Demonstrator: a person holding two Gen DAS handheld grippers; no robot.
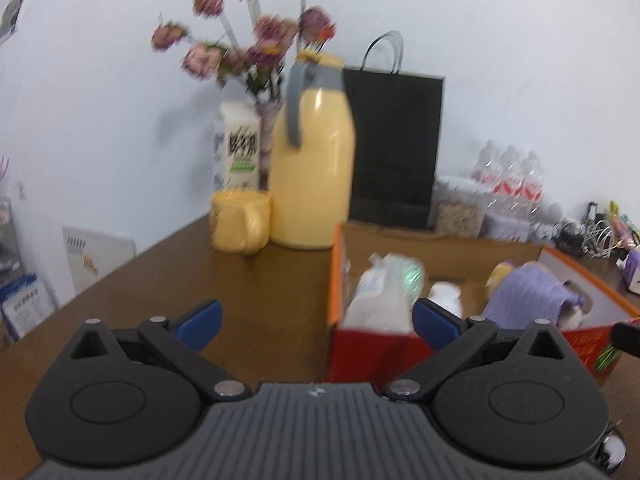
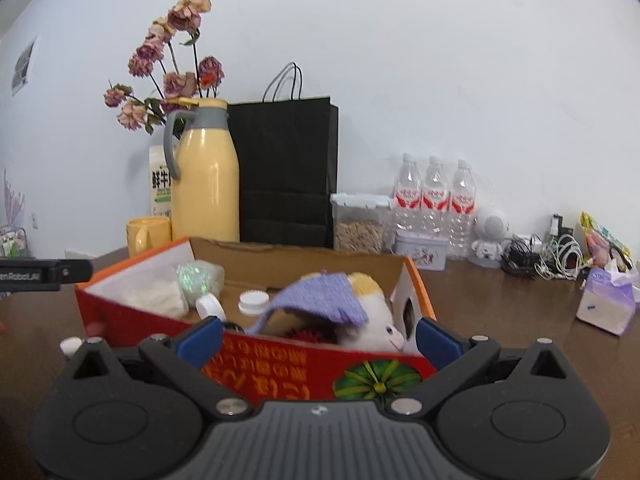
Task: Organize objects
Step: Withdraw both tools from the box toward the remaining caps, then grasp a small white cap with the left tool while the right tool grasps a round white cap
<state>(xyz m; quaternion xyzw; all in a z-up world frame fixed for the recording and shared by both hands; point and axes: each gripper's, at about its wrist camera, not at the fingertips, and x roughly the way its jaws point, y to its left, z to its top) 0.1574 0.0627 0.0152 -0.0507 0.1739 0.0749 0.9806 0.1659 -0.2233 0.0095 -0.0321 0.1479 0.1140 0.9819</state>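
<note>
Where the brown worktop (image 2: 500, 304) meets the wall, its back edge carries the tallest items: a black paper bag (image 2: 286, 172), then a yellow flask (image 2: 206, 184) with a grey handle, dried flowers (image 2: 168, 76) and a milk carton (image 2: 159, 188) behind it.

Cardboard box (image 2: 304, 376), red and orange outside, open-topped, standing mid-worktop towards the front edge. It holds a plush toy (image 2: 372, 320) under a purple knitted cloth (image 2: 320, 296), a white plastic bag (image 2: 156, 296), and two white-capped jars (image 2: 253, 302).

Three water bottles (image 2: 434, 192), a clear food container (image 2: 360, 220) and a small tin (image 2: 420, 250) stand along the back edge.

Tissue pack (image 2: 606, 304), right edge.

Yellow mug (image 2: 146, 234), beside the flask.

Left gripper (image 1: 316, 322): released, empty, at the box's left end.

Right gripper (image 2: 318, 338): released, empty, at the box's front wall.
</note>
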